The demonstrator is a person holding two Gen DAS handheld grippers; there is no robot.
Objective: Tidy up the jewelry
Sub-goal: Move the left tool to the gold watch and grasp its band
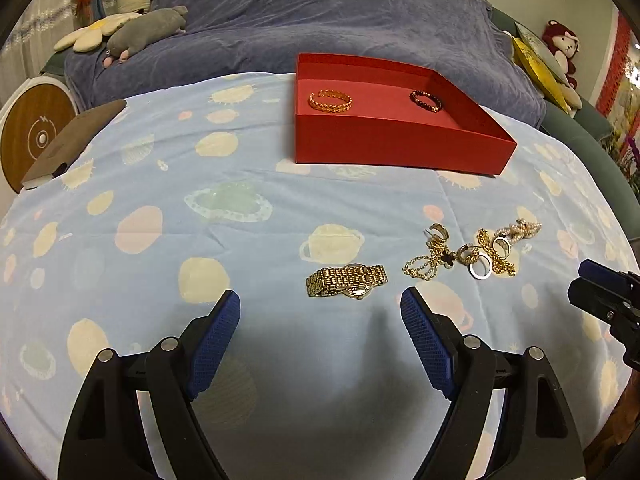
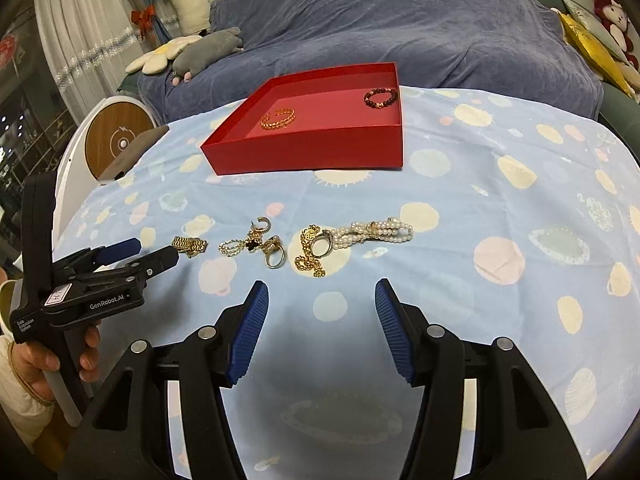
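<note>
A red tray (image 1: 400, 148) (image 2: 312, 152) stands at the table's far side and holds a gold bangle (image 1: 330, 101) (image 2: 278, 118) and a dark bead bracelet (image 1: 426, 101) (image 2: 380, 98). A gold watch (image 1: 346, 280) (image 2: 190, 245) lies just ahead of my open, empty left gripper (image 1: 320, 304) (image 2: 138, 254). To its right lie a gold chain with earrings and rings (image 1: 444, 258) (image 2: 256, 244), another gold chain (image 2: 310, 254) and a pearl bracelet (image 1: 518, 232) (image 2: 378, 232). My right gripper (image 2: 320, 292) (image 1: 592, 284) is open and empty, short of that pile.
The table wears a light blue cloth with pastel planets (image 1: 200, 216). A brown notebook (image 1: 72, 140) lies at its left edge beside a round wooden-faced device (image 1: 36, 136). A sofa under a blue throw (image 1: 320, 20) with plush toys stands behind.
</note>
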